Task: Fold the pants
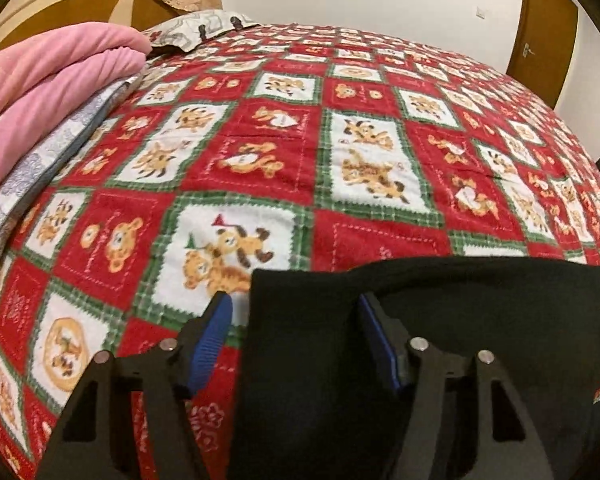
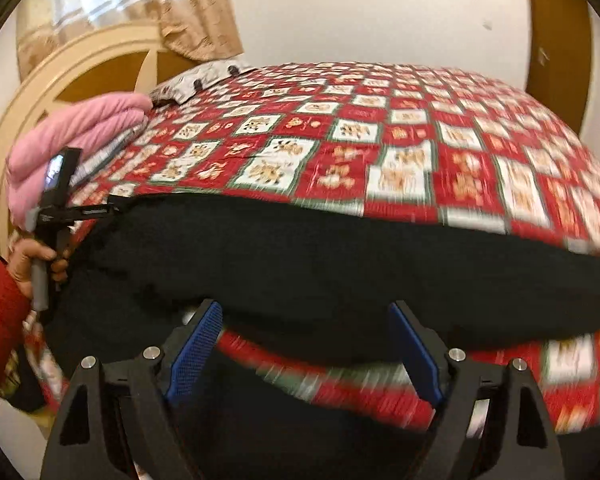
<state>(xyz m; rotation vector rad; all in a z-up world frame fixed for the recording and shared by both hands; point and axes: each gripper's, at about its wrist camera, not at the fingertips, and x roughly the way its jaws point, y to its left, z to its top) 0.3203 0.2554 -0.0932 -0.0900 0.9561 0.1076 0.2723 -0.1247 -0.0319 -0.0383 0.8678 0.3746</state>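
Black pants (image 2: 300, 264) lie across the near edge of the bed on the red patterned quilt (image 2: 400, 152). In the left wrist view a corner of the pants (image 1: 440, 320) lies between the blue pads of my left gripper (image 1: 296, 308), whose jaws stand wide apart around it. My right gripper (image 2: 304, 316) is open, its blue pads (image 2: 198, 344) at the near edge of the pants, not closed on the cloth. The left gripper also shows in the right wrist view (image 2: 108, 210), held in a hand at the pants' left end.
A folded pink blanket (image 1: 52, 76) and a grey patterned pillow (image 1: 196, 30) lie at the head of the bed on the left. A wooden headboard (image 2: 80, 76) stands behind them. A wooden door (image 1: 544, 36) is at the far right. The quilt (image 1: 340, 140) spreads beyond the pants.
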